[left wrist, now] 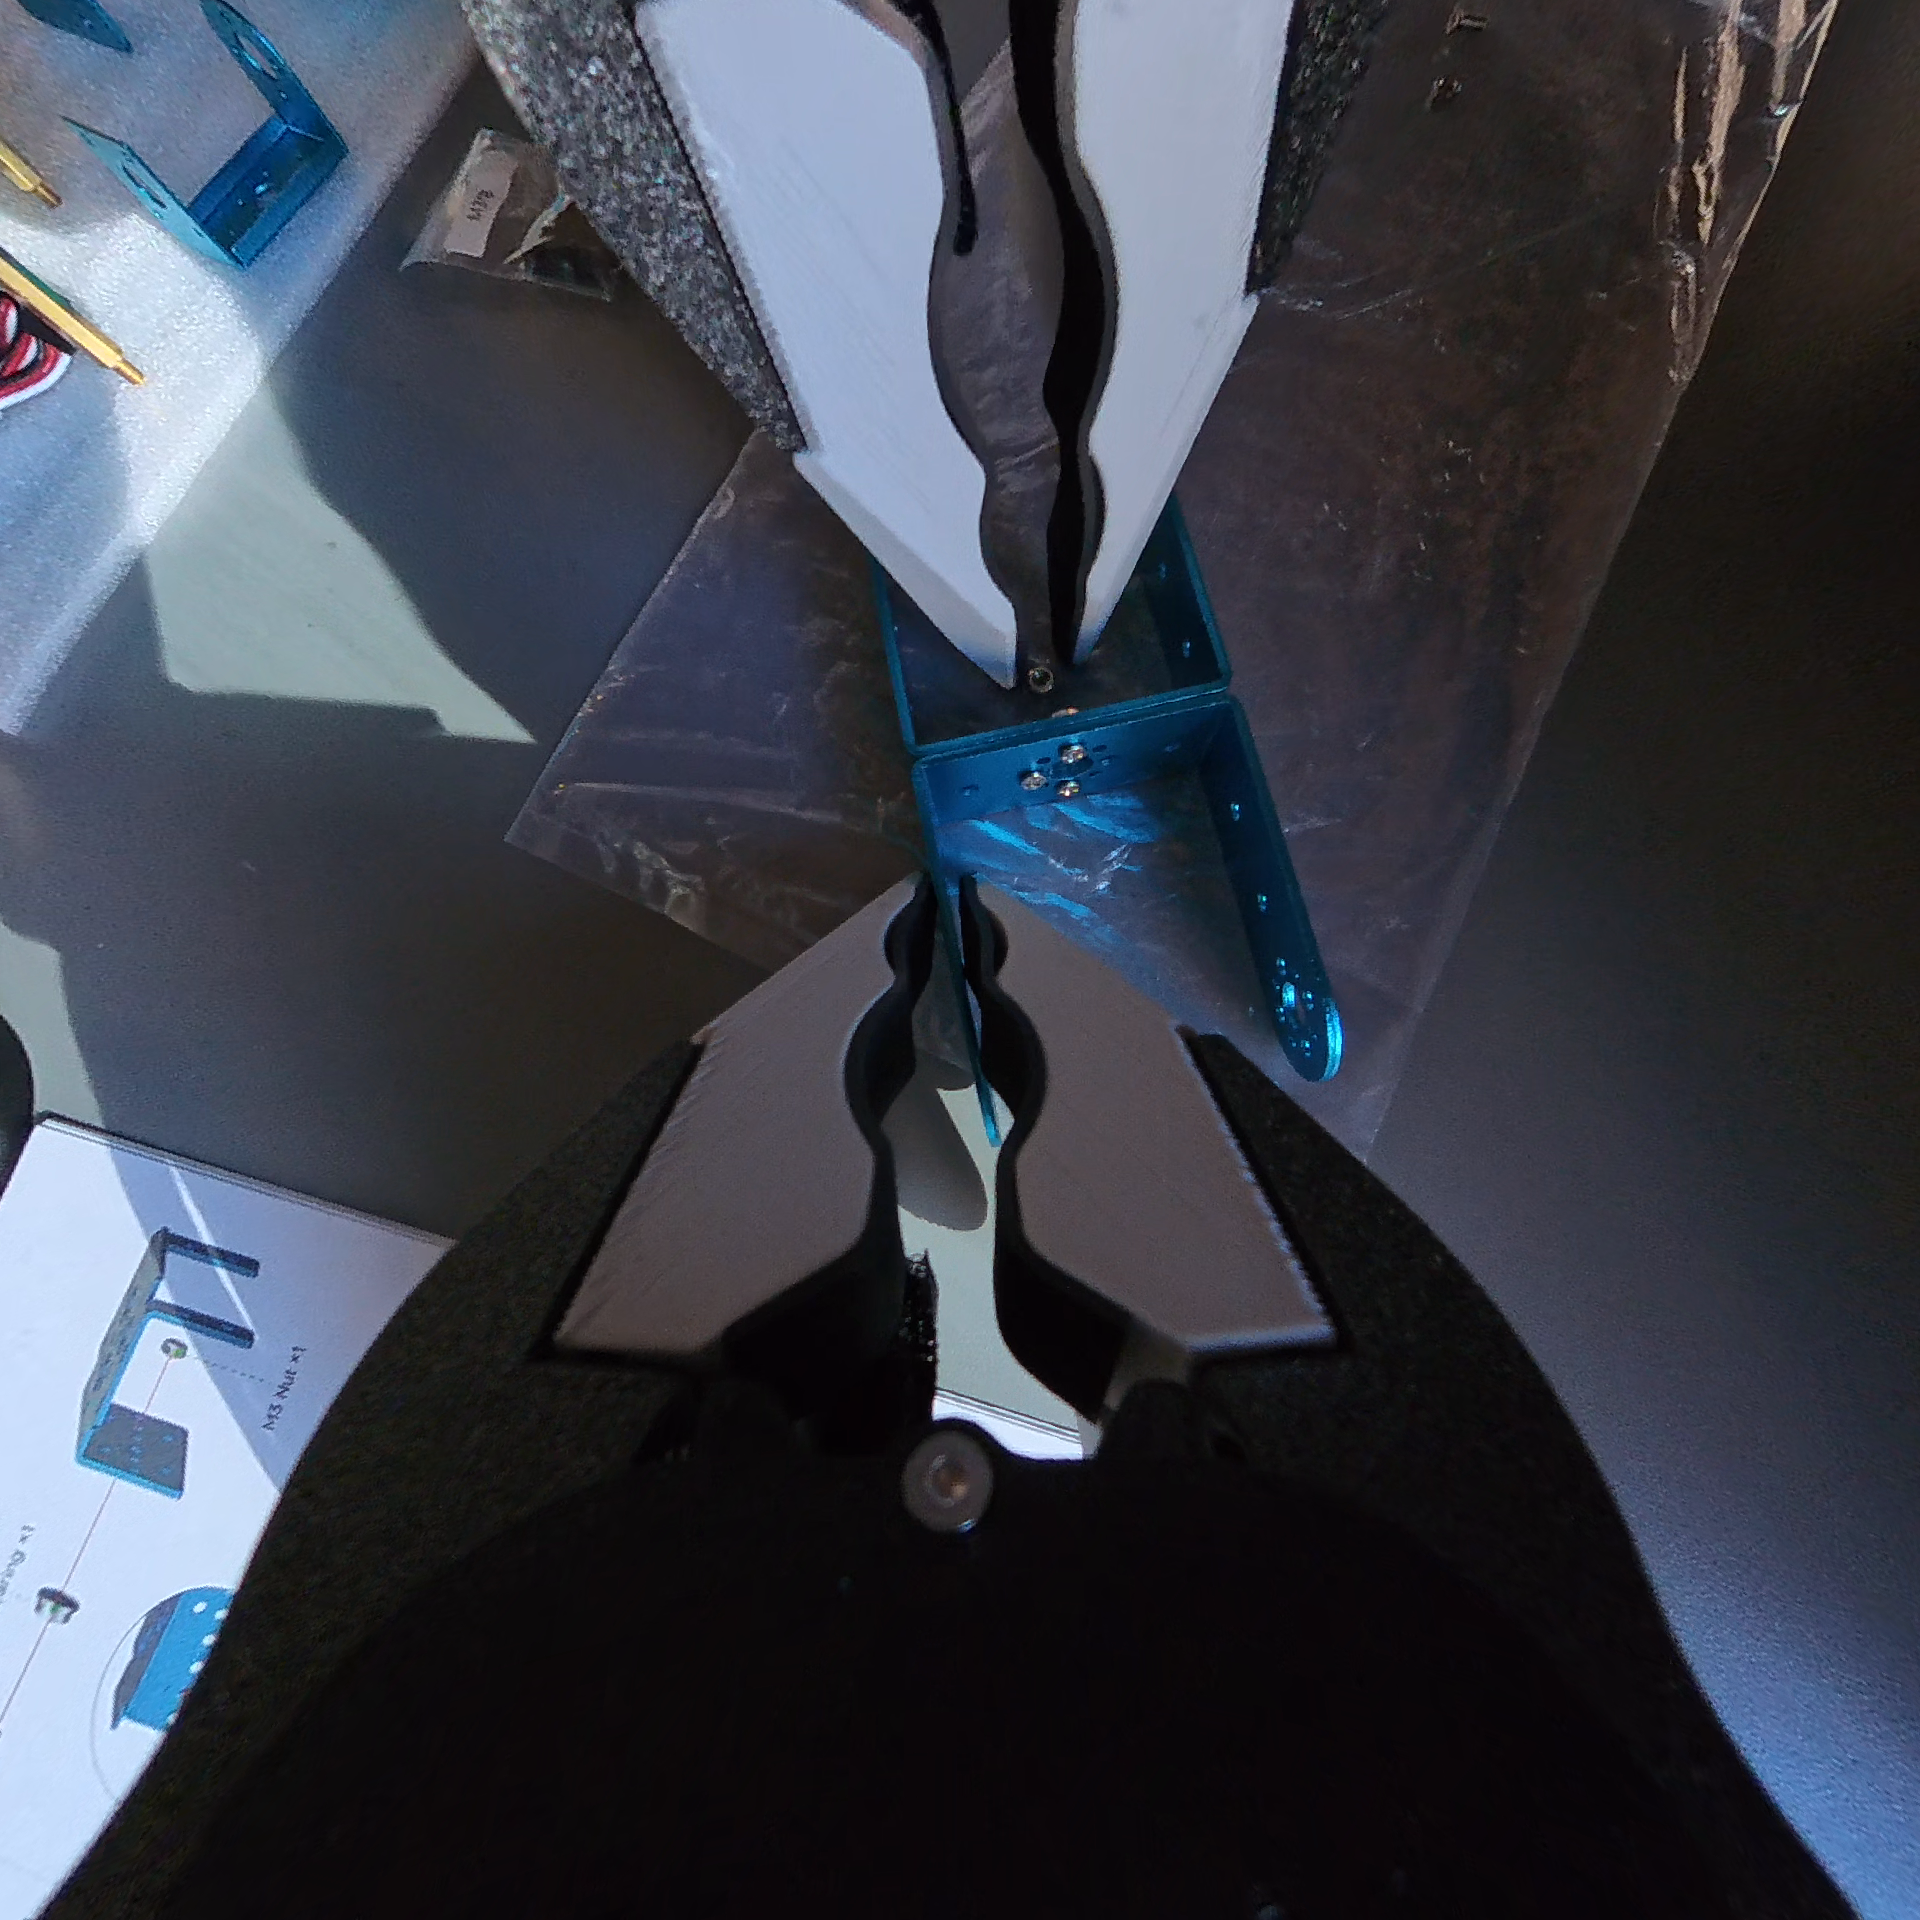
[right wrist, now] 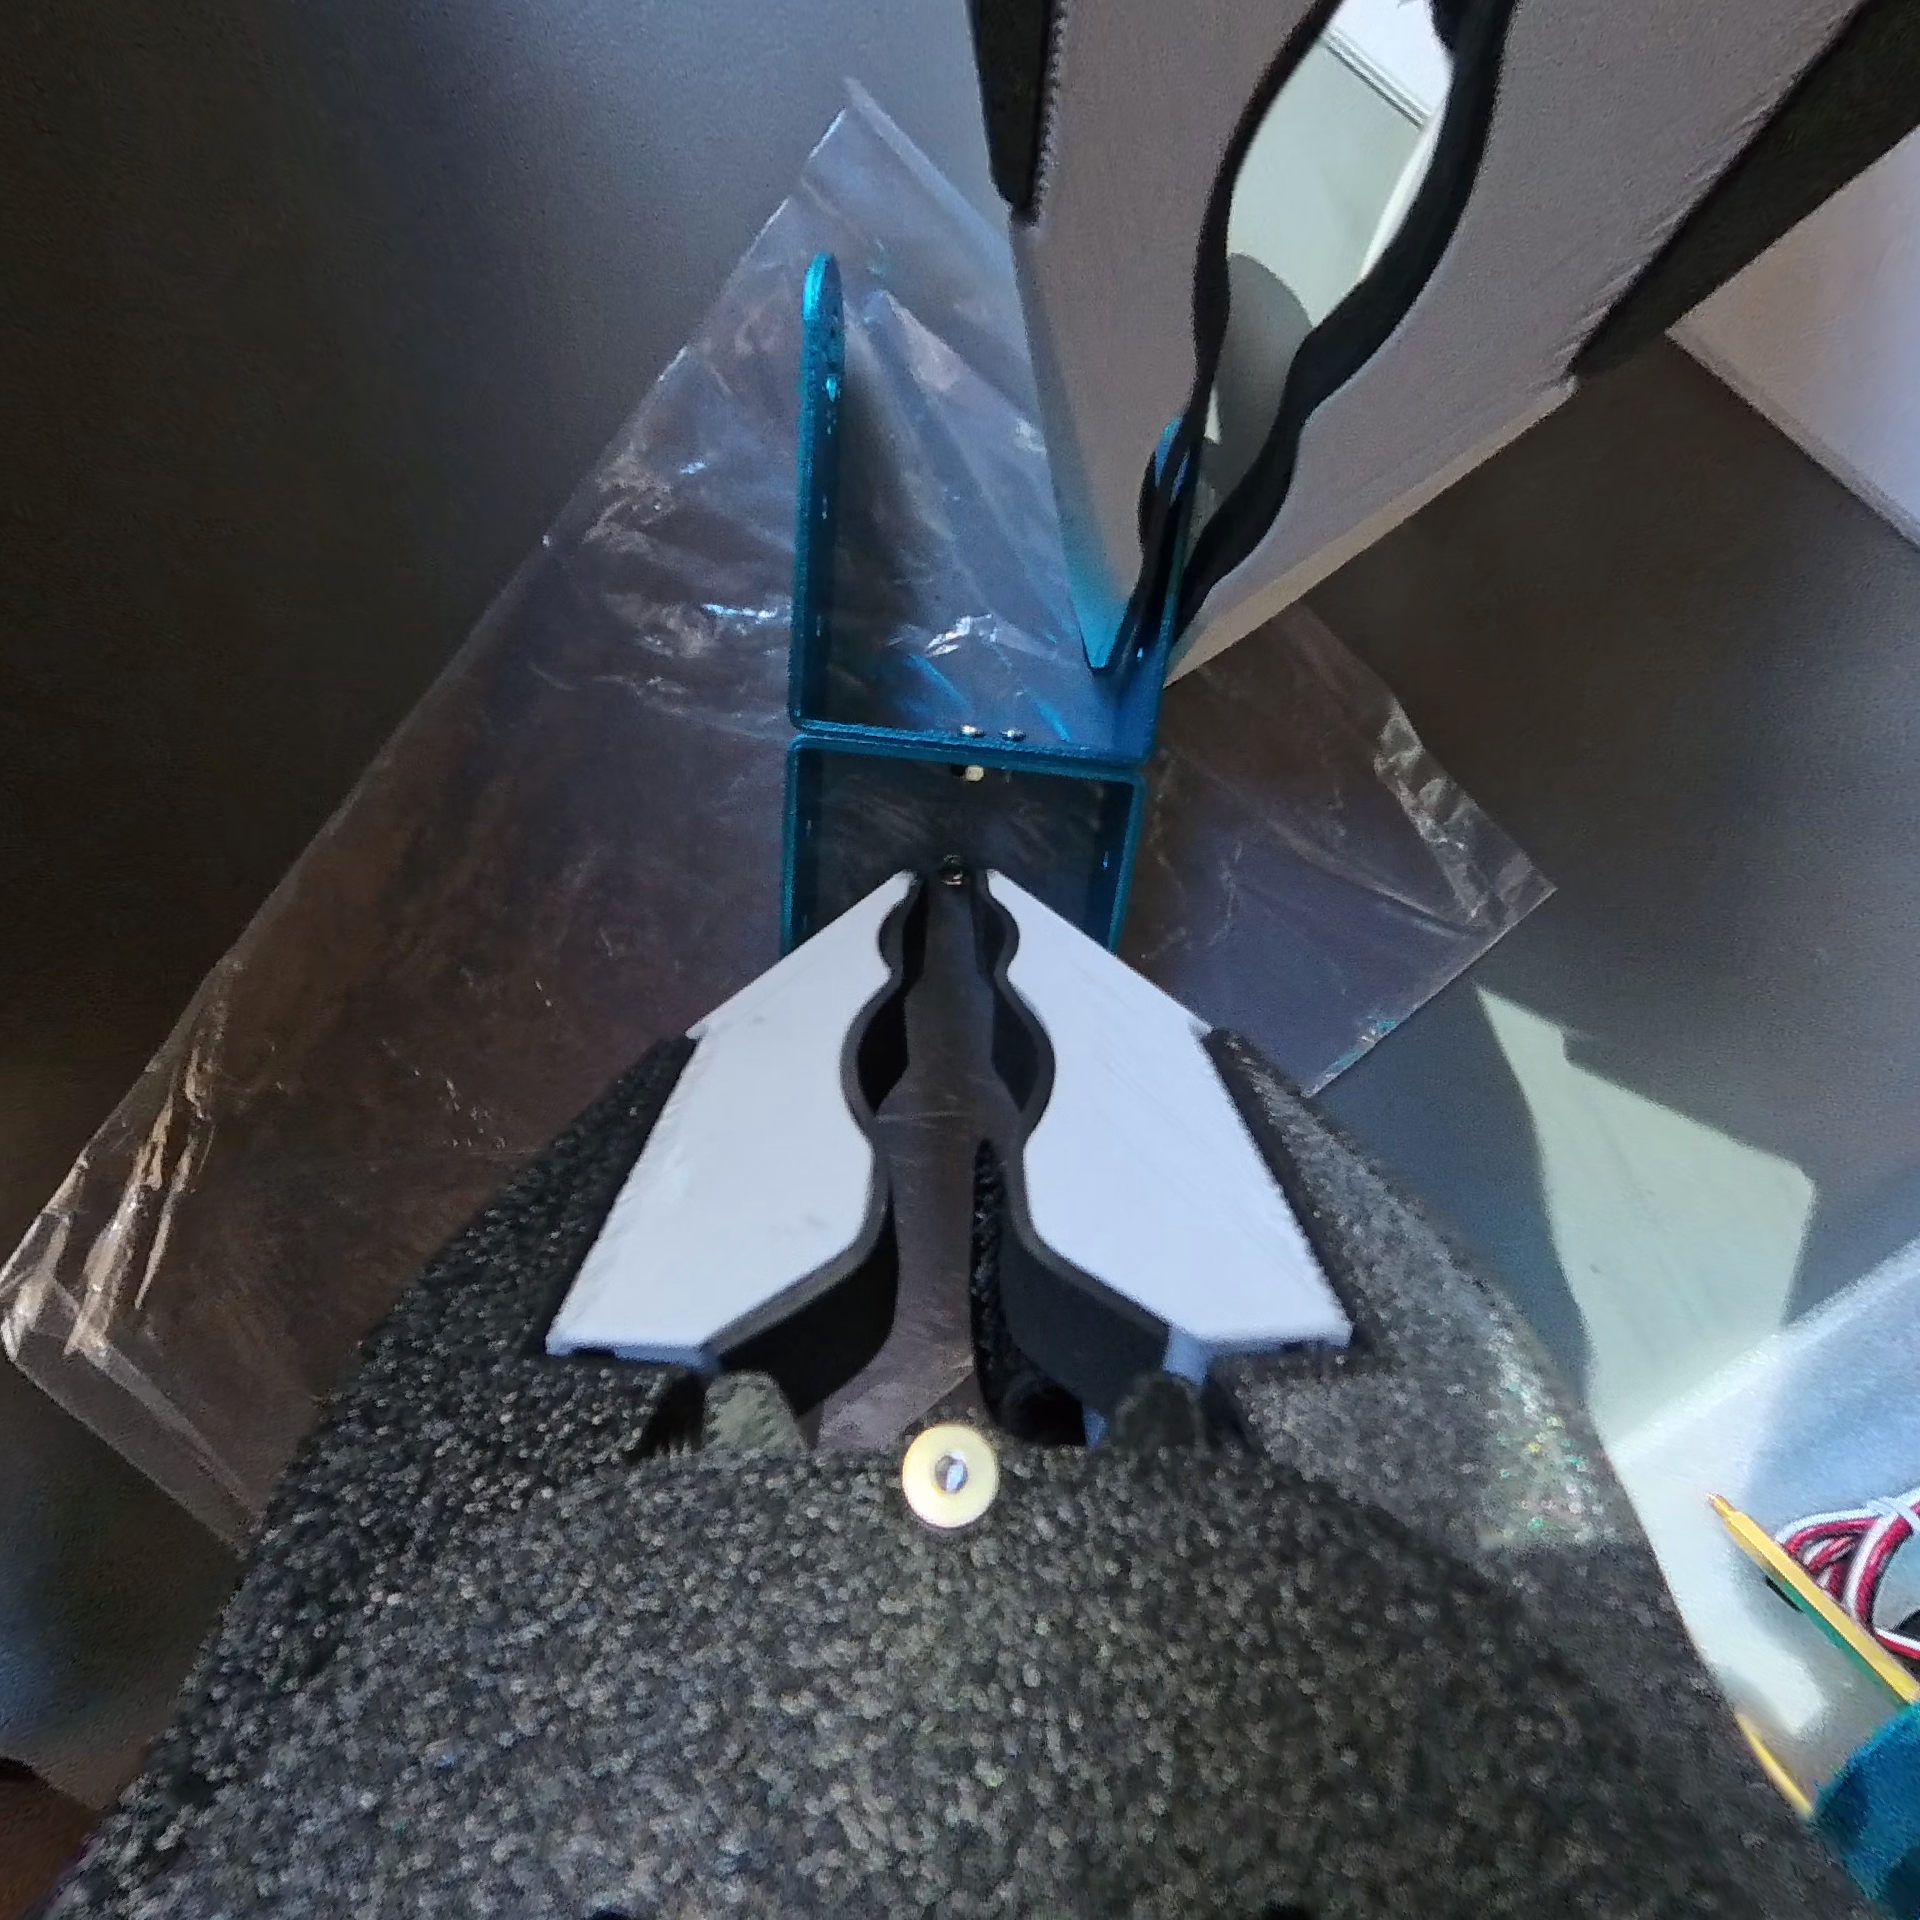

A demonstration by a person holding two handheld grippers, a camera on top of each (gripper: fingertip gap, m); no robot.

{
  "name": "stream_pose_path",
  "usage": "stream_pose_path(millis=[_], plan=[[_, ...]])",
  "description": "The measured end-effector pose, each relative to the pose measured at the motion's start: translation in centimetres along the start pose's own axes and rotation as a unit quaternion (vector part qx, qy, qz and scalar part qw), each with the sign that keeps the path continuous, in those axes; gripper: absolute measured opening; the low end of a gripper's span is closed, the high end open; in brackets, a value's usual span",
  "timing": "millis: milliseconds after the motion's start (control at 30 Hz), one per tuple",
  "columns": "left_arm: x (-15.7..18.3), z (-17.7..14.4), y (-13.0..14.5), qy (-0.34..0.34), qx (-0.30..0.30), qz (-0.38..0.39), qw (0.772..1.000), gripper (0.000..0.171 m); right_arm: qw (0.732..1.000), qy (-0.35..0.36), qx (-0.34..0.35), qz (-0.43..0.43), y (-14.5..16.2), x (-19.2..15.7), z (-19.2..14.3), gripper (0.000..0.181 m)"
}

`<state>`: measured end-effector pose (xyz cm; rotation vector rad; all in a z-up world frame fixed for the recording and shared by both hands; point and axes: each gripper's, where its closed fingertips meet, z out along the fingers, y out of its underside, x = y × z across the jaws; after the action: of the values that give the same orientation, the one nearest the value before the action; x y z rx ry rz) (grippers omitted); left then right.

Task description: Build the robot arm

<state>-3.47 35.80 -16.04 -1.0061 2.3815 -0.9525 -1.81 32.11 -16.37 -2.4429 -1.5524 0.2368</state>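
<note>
At your far left lie a printed instruction sheet and a spare blue bracket. Your left gripper clamps one arm of the blue metal U-bracket pair, joined back-to-back on a clear plastic bag. Your right gripper pinches a tiny dark screw inside the assembly.

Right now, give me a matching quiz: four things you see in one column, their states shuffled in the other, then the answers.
1 left gripper
2 right gripper
3 plastic bag
4 instruction sheet

A white, printed with diagrams
B shut on small screw
C lies under blue brackets
D shut on blue brackets

Pairs: 1-D, 2-B, 3-C, 4-A
</note>
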Motion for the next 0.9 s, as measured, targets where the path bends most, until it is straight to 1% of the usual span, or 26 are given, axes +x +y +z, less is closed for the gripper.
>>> stream_pose_path(millis=[200,433,467,533,700,800,900], plan=[[0.0,0.0,0.0,-0.002,0.0,0.0,1.0,0.003,1.0,-0.002,0.002,0.015,-0.1,0.0,0.0,0.006],[0.1,0.1,-0.1,-0.001,-0.003,0.002,1.0,0.003,0.999,-0.022,0.013,0.044,-0.2,-0.3,0.0,0.014],[0.2,0.1,-0.1,-0.001,-0.003,0.003,1.0,0.003,0.999,-0.017,0.012,0.044,-0.2,-0.2,0.0,0.013],[0.2,0.1,-0.1,-0.002,-0.004,0.003,1.0,0.003,0.999,0.003,0.006,0.048,-0.3,0.2,0.1,0.005],[0.2,0.1,-0.1,-0.002,-0.004,0.002,1.0,0.003,0.998,0.018,0.014,0.06,-0.2,0.3,0.1,0.003],[0.1,0.0,-0.1,-0.006,-0.006,0.003,1.0,0.003,0.997,0.033,0.043,0.048,-0.1,0.6,-0.2,0.003],[0.1,0.0,-0.2,-0.01,-0.005,0.005,1.0,0.011,0.991,0.043,0.119,0.037,-0.8,0.6,-1.0,0.004]])
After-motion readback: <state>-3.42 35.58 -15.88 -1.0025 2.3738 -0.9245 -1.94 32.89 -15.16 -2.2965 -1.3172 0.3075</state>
